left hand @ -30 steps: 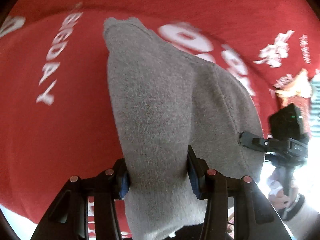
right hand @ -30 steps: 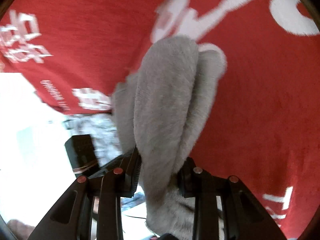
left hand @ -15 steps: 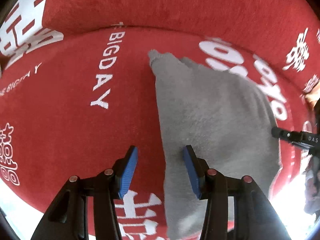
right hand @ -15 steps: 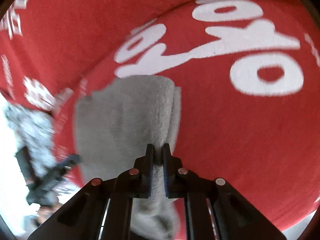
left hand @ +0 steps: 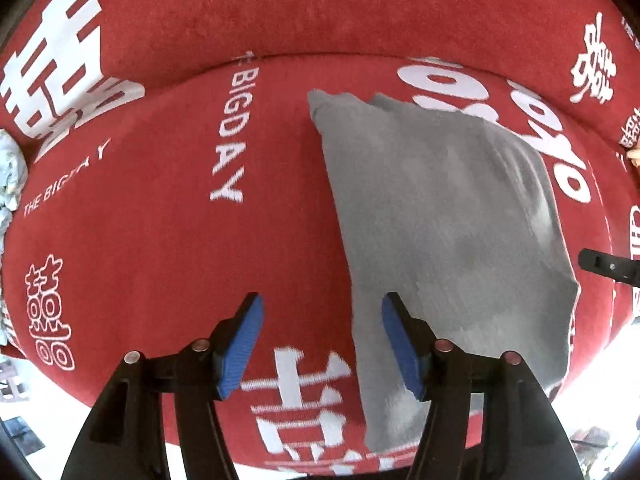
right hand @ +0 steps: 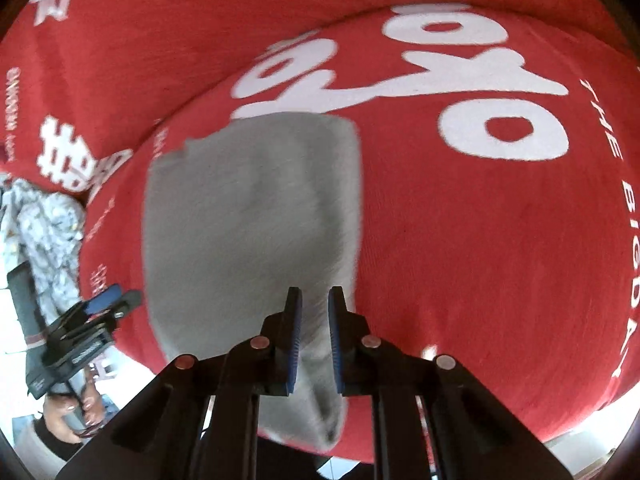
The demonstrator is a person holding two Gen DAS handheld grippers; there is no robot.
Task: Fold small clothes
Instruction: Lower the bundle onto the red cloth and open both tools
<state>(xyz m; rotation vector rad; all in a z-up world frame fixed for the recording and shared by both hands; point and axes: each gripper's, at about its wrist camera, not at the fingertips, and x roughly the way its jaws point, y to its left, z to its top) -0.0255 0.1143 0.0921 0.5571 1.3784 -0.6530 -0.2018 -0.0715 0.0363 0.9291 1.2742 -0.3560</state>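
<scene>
- The left tool (left hand: 322, 344) gapes wide with nothing held, its right finger over the grey cloth's (left hand: 444, 240) near left edge.
- The right tool (right hand: 314, 344), slightly parted, straddles that cloth's (right hand: 252, 220) near hem.
- The cloth lies flat on a red cover (left hand: 160, 240) with white lettering.

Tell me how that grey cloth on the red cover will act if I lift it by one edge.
The grey cloth lies limp and creased on the red cover, so it would likely droop. Its fuzzy surface probably grips rather than slips.
</scene>
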